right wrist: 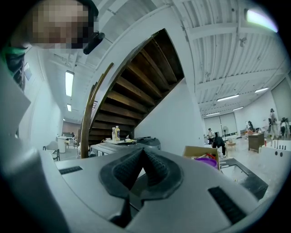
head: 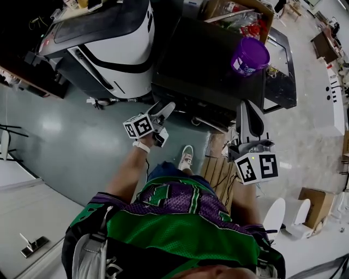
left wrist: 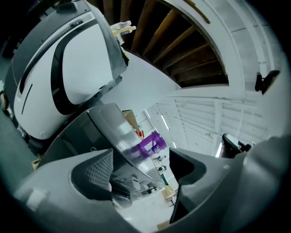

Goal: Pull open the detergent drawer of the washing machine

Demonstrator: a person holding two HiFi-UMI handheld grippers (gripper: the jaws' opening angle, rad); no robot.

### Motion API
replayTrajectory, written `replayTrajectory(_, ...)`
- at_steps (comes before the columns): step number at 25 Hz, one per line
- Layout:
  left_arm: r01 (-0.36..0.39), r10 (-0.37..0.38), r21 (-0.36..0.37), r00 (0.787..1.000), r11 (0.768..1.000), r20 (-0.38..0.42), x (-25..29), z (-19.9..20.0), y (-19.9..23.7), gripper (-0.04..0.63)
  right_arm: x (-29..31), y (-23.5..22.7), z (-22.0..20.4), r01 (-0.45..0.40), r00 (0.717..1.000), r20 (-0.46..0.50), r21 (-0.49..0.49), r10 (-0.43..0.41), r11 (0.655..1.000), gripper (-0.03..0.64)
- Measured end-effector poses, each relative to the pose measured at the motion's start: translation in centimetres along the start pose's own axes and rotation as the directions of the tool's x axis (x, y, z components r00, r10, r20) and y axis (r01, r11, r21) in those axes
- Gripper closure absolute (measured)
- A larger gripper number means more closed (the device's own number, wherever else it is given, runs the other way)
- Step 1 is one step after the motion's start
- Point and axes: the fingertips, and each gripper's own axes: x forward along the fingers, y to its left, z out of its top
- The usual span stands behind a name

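The detergent drawer itself I can't pick out. From the head view only the dark top of the washing machine (head: 202,65) shows plainly, straight ahead of the person, and its front face is squeezed into a thin, shadowed strip along the near edge. The left tool (left wrist: 142,170) is held level at the machine's near left corner, its jaws spread wide. The left gripper view is tilted, and the glossy edge of the machine runs through the gap between the jaws; I can't tell whether either pad touches it. The right tool (right wrist: 142,166) is off the machine's right front corner, its ribbed jaws closed on each other with nothing between them. The person's legs are mostly hidden under a green and purple jersey (head: 180,218), and only one shoe (head: 186,157) shows. By count there are two tools, each with one marker cube (head: 138,126) (head: 256,167). One purple tub (head: 250,55) stands on the machine's top right. One white and black appliance (head: 117,38) stands just to the left, and one cardboard box (head: 210,8) behind is cut off by the frame.
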Motion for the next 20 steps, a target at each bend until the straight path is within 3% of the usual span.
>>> replayTrajectory(20, -0.067, 0.078, -0.233, 0.996, 0.970, 0.036, 5.2, -3.7, 10.1, 0.197, 0.4, -5.0, -3.8, 0.011, 0.997, -0.081, -0.009, -0.012, 1.000, 0.615)
